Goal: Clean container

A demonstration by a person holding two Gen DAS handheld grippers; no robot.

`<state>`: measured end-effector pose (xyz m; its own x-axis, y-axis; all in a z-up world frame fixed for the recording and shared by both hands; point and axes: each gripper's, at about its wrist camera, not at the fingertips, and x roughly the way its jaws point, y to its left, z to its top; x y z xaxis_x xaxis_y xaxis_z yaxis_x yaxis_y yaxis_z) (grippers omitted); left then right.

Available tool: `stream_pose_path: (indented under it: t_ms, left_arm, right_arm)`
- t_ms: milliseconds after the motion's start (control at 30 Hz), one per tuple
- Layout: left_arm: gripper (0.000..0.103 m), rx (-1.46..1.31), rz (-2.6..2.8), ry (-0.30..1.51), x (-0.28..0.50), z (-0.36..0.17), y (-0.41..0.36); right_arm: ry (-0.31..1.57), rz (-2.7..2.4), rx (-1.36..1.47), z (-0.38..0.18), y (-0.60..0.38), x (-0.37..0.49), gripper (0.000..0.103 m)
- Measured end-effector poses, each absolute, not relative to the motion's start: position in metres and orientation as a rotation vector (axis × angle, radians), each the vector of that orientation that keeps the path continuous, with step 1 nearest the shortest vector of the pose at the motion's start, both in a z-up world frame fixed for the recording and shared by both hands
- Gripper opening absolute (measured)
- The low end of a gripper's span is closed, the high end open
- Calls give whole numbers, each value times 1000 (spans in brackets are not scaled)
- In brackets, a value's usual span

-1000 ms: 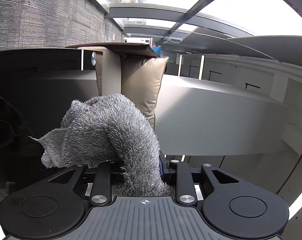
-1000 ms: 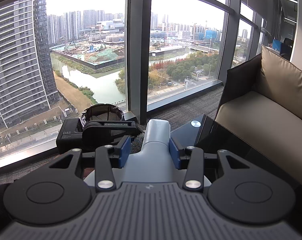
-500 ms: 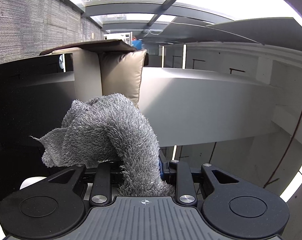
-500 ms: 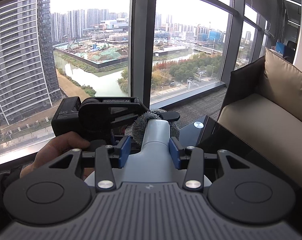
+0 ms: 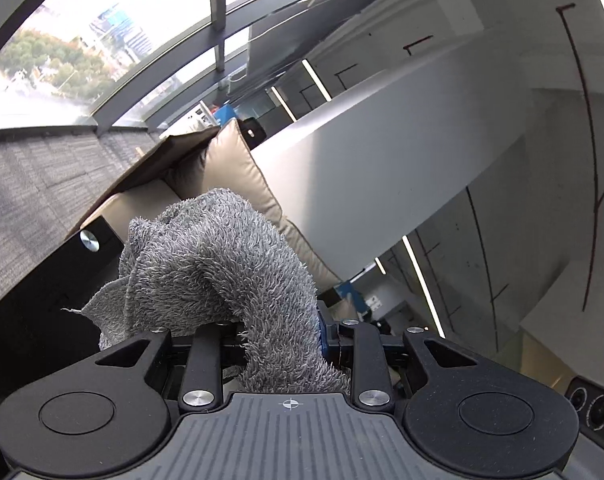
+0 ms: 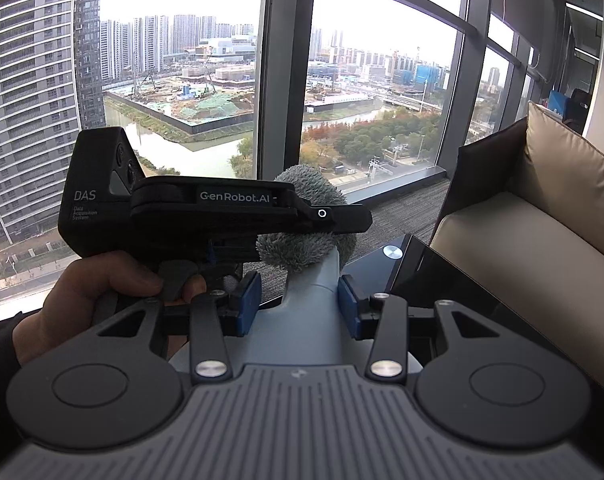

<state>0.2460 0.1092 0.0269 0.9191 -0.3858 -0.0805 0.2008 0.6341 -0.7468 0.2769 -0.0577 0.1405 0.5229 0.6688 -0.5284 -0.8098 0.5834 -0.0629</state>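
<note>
Wiping step: left tool [image 5: 278, 340] clamping fluffy grey microfibre cloth [image 5: 218, 264], pressing it onto neck of smooth grey-blue plastic container [image 6: 309, 312] clamped in right tool [image 6: 298, 300]. Next: twisting cloth round neck.

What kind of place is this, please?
Probably a lounge corner in a high-rise office. Tall windows overlook city towers and a river from far above; a beige sofa stands on grey carpet, beside a dark glass table.

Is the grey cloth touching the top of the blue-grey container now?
Touching. The right wrist view shows the grey cloth, held by the left gripper, resting directly on the container neck, with no gap visible between them.
</note>
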Motion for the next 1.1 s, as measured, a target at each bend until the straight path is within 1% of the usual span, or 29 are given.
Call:
stream_pose_path:
  t_ms: [167, 367, 433, 467, 500, 567, 667, 800, 1100]
  left_arm:
    - [24, -649, -289, 241, 246, 50, 91]
    - [24, -635, -303, 247, 246, 56, 84]
    - [24, -610, -295, 243, 244, 59, 81]
    - [24, -598, -290, 240, 242, 60, 79]
    - [24, -581, -289, 240, 241, 62, 76]
    - [24, -544, -286, 239, 238, 66, 70]
    - [24, -505, -288, 237, 234, 71, 64]
    - [24, -433, -265, 235, 228, 77, 52]
    - [22, -301, -328, 234, 199, 83, 11]
  right_arm:
    - [484, 892, -338, 141, -55, 276, 45]
    - [477, 895, -359, 148, -63, 267, 46]
    - [482, 892, -345, 150, -69, 263, 49]
    - [480, 882, -345, 150, -73, 260, 54]
    - [478, 871, -343, 150, -77, 257, 56]
    - [473, 855, -328, 150, -89, 250, 56]
    - [468, 828, -263, 148, -112, 238, 56]
    - [445, 769, -155, 143, -145, 221, 63]
    - [376, 681, 33, 129, -196, 198, 64]
